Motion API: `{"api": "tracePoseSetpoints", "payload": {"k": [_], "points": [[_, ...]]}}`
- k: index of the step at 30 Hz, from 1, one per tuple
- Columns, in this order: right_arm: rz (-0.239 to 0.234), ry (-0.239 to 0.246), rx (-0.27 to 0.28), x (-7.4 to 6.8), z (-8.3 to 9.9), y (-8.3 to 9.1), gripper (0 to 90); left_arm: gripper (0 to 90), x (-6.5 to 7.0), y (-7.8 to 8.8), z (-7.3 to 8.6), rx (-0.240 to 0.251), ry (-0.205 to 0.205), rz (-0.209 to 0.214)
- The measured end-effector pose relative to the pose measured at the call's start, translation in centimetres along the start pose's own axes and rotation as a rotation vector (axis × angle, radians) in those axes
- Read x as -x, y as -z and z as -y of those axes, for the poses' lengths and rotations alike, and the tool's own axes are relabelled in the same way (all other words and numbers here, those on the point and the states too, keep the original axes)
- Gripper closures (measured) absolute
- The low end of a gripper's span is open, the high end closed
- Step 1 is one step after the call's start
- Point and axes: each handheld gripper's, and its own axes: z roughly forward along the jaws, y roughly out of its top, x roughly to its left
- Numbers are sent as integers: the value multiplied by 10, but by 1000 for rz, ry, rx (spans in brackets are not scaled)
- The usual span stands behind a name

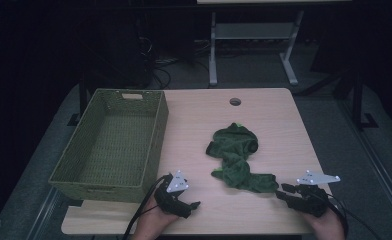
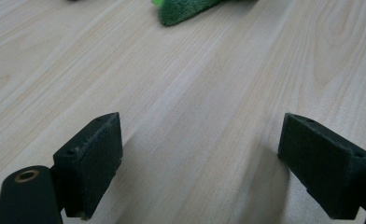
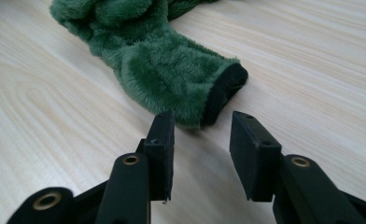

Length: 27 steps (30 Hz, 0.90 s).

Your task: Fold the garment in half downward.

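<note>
Right gripper (image 3: 202, 140) parted, unclenched, just short of green garment (image 3: 167, 65) cuff edge; left gripper (image 2: 200, 158) released over bare table (image 2: 209, 93).

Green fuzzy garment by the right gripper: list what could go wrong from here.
1. The right gripper is open just short of the green fuzzy garment; its dark cuff lies slightly off-centre, so the jaws may pinch only fluff.
2. The garment lies crumpled; lifted by one end, it could drag past the wicker basket.

Obstacles: green woven basket (image 1: 111, 145) stood on table (image 1: 274, 115) left; green plush garment (image 1: 236, 157) lay centre. Bare wood lay free far, right and along near edge.
</note>
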Motion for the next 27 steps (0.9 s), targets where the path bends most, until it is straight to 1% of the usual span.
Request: {"api": "tracePoseSetpoints", "payload": {"k": [1, 3, 4, 5, 7, 9, 12, 14, 16, 21, 26, 27], "points": [[-1, 7, -5, 1, -1, -3, 614, 131, 0, 0, 0, 0, 0, 0], [-11, 5, -6, 3, -4, -7, 634, 131, 0, 0, 0, 0, 0, 0], [-17, 0, -11, 5, -6, -9, 660, 131, 0, 0, 0, 0, 0, 0], [-29, -2, -14, 5, -7, -12, 724, 131, 0, 0, 0, 0, 0, 0], [-32, 10, -18, 5, -9, -14, 802, 131, 0, 0, 0, 0, 0, 0], [-32, 16, -24, 5, -9, -14, 826, 130, 0, 0, 0, 0, 0, 0], [-24, 9, -19, 7, -9, -9, 834, 131, 0, 0, 0, 0, 0, 0], [-11, 8, -8, 10, -8, -5, 834, 131, 0, 0, 0, 0, 0, 0], [6, -7, -4, 14, -6, 0, 834, 130, 0, 0, 0, 0, 0, 0], [42, -17, 13, 22, -2, 12, 833, 131, 0, 0, 0, -2, -2, 0], [47, -21, 25, 23, -2, 19, 830, 131, 0, 0, 0, -5, -5, 0], [49, -11, 31, 23, -3, 20, 830, 130, 0, 0, 0, -5, -5, 0]]}}
